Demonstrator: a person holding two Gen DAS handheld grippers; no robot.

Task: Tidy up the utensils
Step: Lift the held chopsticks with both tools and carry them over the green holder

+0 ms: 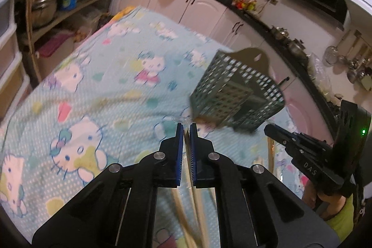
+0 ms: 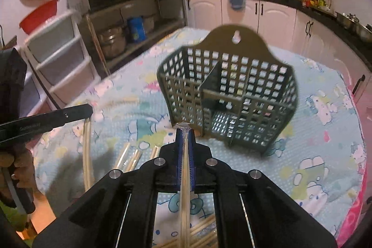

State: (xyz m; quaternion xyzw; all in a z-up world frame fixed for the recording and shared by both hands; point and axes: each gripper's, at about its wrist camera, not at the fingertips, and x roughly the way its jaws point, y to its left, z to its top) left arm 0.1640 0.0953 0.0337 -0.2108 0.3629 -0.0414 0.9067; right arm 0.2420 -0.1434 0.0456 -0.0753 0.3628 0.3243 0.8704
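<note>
A dark green slotted utensil basket (image 1: 237,94) (image 2: 227,94) with inner dividers stands on the cloth-covered table (image 1: 97,85), just beyond both grippers. My left gripper (image 1: 186,126) is shut on a thin pair of chopsticks in a clear sleeve (image 1: 186,119), held above the cloth. My right gripper (image 2: 184,130) is shut on another sleeved pair of chopsticks (image 2: 185,169), whose tip points at the basket's front left corner. Each gripper shows in the other's view: the right gripper (image 1: 267,128) and the left gripper (image 2: 89,109), with its pale sticks (image 2: 87,150) hanging below.
Several more wrapped chopsticks (image 2: 130,157) lie on the cloth near me, with a further pile (image 2: 202,234) at the bottom edge. White cabinets (image 2: 274,13) and a dark counter run behind the table. Plastic drawers (image 2: 58,55) and a shelf of pots (image 2: 114,38) stand left.
</note>
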